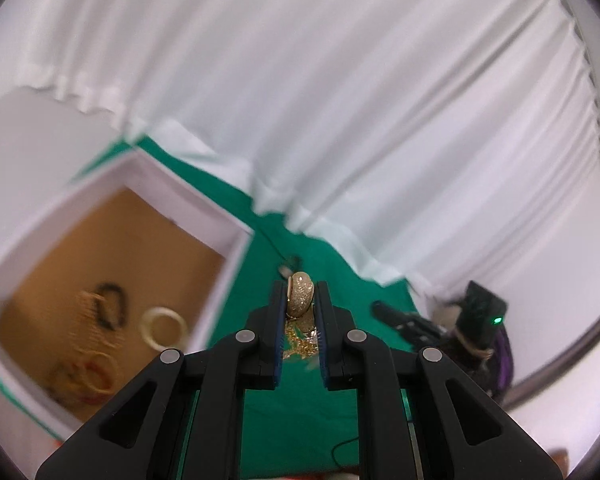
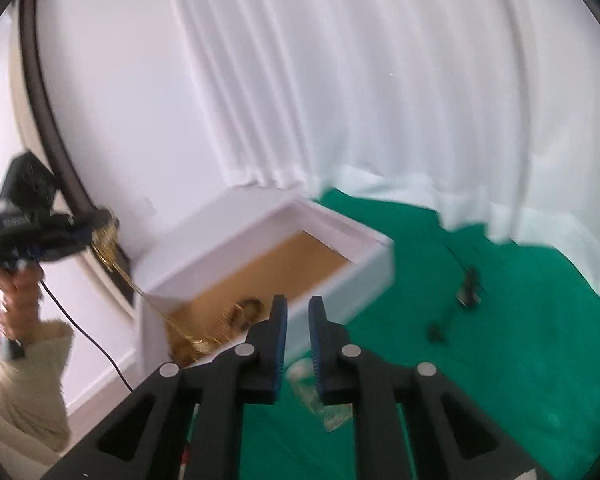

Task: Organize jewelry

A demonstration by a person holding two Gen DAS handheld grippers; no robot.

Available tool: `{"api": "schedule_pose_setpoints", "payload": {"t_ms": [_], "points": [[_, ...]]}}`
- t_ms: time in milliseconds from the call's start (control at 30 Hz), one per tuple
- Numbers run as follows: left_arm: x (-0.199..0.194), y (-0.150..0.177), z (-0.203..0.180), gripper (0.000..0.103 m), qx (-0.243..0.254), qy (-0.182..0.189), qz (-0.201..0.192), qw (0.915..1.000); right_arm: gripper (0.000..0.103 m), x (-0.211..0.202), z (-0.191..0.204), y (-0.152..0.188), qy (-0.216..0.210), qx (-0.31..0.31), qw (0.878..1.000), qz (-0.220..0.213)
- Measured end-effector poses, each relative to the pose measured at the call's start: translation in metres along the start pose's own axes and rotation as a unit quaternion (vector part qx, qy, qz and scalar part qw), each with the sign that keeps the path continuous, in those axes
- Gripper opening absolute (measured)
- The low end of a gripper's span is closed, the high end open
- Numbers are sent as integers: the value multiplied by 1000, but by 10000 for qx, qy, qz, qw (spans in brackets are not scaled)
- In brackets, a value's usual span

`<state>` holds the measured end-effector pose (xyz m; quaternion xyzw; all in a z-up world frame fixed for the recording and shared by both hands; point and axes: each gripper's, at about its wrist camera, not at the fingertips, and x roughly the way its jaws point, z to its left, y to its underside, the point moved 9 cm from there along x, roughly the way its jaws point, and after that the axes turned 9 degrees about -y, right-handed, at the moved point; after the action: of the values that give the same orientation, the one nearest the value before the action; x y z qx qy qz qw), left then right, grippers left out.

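My left gripper (image 1: 300, 286) is shut on a glittering gold piece (image 1: 300, 302), and its gold chain (image 1: 300, 345) dangles below the pads. The right wrist view shows that left gripper (image 2: 92, 236) raised at far left, the gold chain (image 2: 114, 258) trailing down toward the white box (image 2: 364, 276). My right gripper (image 2: 298, 312) hovers by the box's near wall, shut with nothing between its pads. The brown-floored white box (image 1: 228, 264) holds several bracelets: a cream bangle (image 1: 164, 326), a black beaded one (image 1: 114, 304) and gold ones.
A green cloth (image 2: 500, 360) covers the table, with white curtains behind it. A clear plastic bag (image 2: 326, 404) lies under my right gripper. A black cord piece (image 2: 468, 286) lies on the cloth to the right. A hand (image 2: 16, 292) holds the left gripper.
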<state>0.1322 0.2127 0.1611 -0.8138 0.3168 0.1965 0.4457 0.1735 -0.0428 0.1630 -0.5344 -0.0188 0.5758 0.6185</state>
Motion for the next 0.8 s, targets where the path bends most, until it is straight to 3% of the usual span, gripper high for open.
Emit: {"api": "schedule_pose_setpoints", "payload": {"t_ms": [133, 200, 267, 367, 433, 533, 633, 800], "points": [[-15, -10, 37, 12, -171, -296, -175, 9993, 9, 28, 14, -32, 18, -193, 9998, -67], [-18, -8, 48, 12, -195, -358, -187, 9990, 15, 42, 5, -30, -56, 8, 9999, 100], [-22, -7, 55, 12, -203, -372, -193, 9989, 58, 57, -12, -10, 64, 247, 9989, 400], [-28, -4, 61, 12, -228, -333, -213, 9990, 59, 89, -47, 48, 401, 388, 9920, 1134], [-33, -2, 65, 12, -241, -321, -236, 9989, 59, 108, -65, 109, 550, 528, 9807, 1801], [-39, 1, 67, 12, -229, -309, -266, 9989, 59, 117, -73, 171, 691, 590, 9698, 2264], [-41, 6, 65, 12, -207, -252, -261, 9991, 59, 125, -82, 214, 1018, 613, 9650, 2339], [-40, 12, 49, 12, -56, -165, -189, 9997, 56, 144, -91, 230, 1288, 774, 9698, 1923]]}}
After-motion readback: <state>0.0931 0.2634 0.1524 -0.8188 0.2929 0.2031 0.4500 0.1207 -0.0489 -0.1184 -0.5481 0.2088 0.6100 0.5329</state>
